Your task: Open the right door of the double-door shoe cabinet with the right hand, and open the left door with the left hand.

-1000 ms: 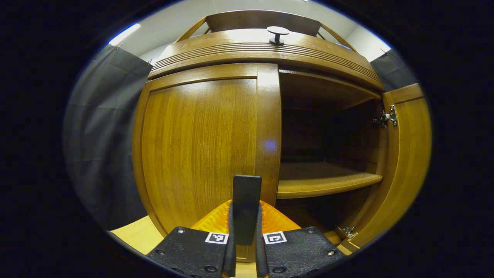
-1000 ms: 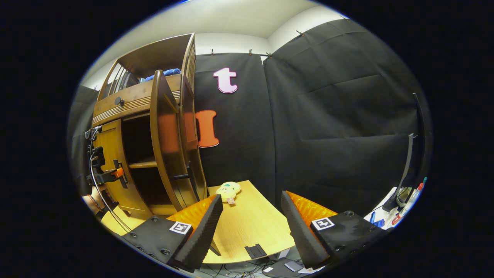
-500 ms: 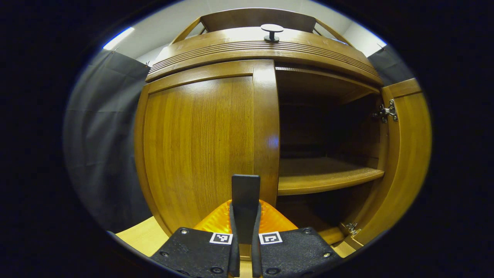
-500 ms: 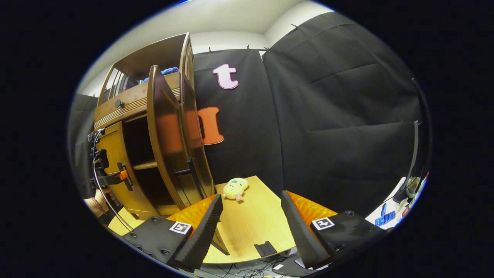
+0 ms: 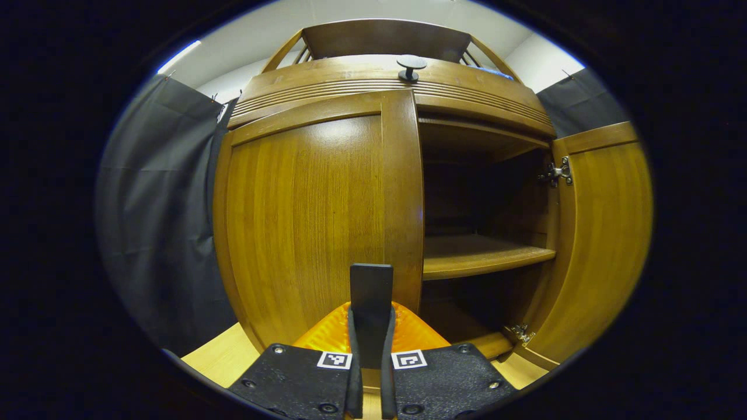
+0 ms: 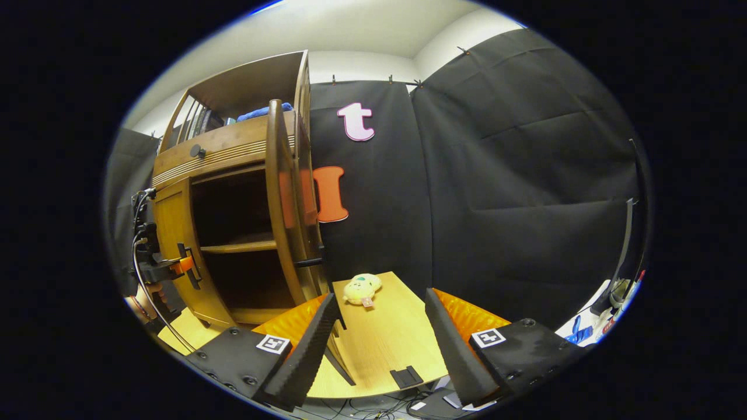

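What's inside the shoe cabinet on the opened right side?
A bare wooden shelf with dark space above and below; no shoes visible. The left half is hidden behind the left door.

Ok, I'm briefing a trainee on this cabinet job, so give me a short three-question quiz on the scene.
1. True or false: the right door stands open.
2. What is the left gripper shut on: A) the left door's handle, B) the shelf, C) the knob?
3. What soft thing lies on the table past the open right gripper?

Key: 1 true; 2 A; 3 a plush toy.
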Available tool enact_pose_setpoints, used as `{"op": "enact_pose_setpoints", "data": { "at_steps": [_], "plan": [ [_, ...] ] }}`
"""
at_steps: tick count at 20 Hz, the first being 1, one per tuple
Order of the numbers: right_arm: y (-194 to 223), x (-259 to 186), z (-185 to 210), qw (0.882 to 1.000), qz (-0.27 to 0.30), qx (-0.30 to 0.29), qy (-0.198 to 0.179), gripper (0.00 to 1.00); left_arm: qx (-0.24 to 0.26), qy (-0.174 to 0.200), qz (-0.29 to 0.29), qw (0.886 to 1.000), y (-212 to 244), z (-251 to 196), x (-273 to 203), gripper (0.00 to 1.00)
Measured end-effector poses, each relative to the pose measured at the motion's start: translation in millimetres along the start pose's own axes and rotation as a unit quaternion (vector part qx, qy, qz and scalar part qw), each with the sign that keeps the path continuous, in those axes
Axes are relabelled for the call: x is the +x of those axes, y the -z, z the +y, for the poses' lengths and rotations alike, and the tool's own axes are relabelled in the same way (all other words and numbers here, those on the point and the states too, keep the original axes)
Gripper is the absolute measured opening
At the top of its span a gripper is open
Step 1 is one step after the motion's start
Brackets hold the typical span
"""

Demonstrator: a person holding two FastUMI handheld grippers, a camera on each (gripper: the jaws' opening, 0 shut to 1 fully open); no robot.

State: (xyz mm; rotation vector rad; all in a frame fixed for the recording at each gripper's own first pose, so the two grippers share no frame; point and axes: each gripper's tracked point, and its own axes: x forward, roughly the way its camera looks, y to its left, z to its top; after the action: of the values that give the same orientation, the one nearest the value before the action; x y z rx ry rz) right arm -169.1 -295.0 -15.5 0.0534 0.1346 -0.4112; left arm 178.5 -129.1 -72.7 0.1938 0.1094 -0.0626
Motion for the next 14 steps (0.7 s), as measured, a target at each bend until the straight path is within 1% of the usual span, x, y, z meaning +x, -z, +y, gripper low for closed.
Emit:
{"op": "enact_pose_setpoints", "data": {
  "at_steps": [1, 2, 3, 6, 7, 8, 10, 11, 12, 13, 14],
  "plan": [
    [1, -3, 4, 1.0, 0.001, -0.002, 0.001, 0.98, -0.001, 0.005, -0.001, 1.0, 0, 2, -4, 0.14],
    [2, -5, 7, 1.0, 0.002, -0.004, 0.002, 0.98, -0.002, 0.011, -0.001, 1.0, -1, 5, -9, 0.14],
    [2, -8, 12, 1.0, 0.002, -0.005, 0.002, 0.98, -0.003, 0.017, 0.001, 1.0, -1, 7, -14, 0.12],
    [1, -17, 28, 1.0, -0.003, -0.007, 0.0, 0.98, -0.017, 0.034, 0.005, 0.999, -3, 14, -29, 0.14],
    [1, -18, 33, 1.0, -0.004, -0.008, 0.001, 0.98, -0.017, 0.037, 0.004, 0.999, -2, 17, -35, 0.14],
    [1, -20, 38, 1.0, -0.006, -0.01, 0.002, 0.98, -0.015, 0.038, 0.003, 0.999, -3, 20, -40, 0.12],
    [1, -24, 49, 1.0, -0.008, -0.011, 0.002, 0.98, -0.017, 0.037, 0.0, 0.999, -2, 28, -54, 0.12],
    [1, -25, 55, 1.0, -0.009, -0.011, 0.003, 0.98, -0.023, 0.037, -0.001, 0.999, -2, 31, -60, 0.14],
    [2, -27, 59, 1.0, -0.008, -0.011, 0.004, 0.98, -0.025, 0.037, -0.002, 0.999, -2, 35, -65, 0.14],
    [3, -29, 65, 1.0, -0.008, -0.011, 0.004, 0.98, -0.023, 0.038, -0.002, 0.999, -2, 39, -69, 0.1],
    [3, -30, 71, 1.0, -0.007, -0.011, 0.005, 0.98, -0.02, 0.04, -0.002, 0.999, -2, 42, -74, 0.14]
  ]
}}
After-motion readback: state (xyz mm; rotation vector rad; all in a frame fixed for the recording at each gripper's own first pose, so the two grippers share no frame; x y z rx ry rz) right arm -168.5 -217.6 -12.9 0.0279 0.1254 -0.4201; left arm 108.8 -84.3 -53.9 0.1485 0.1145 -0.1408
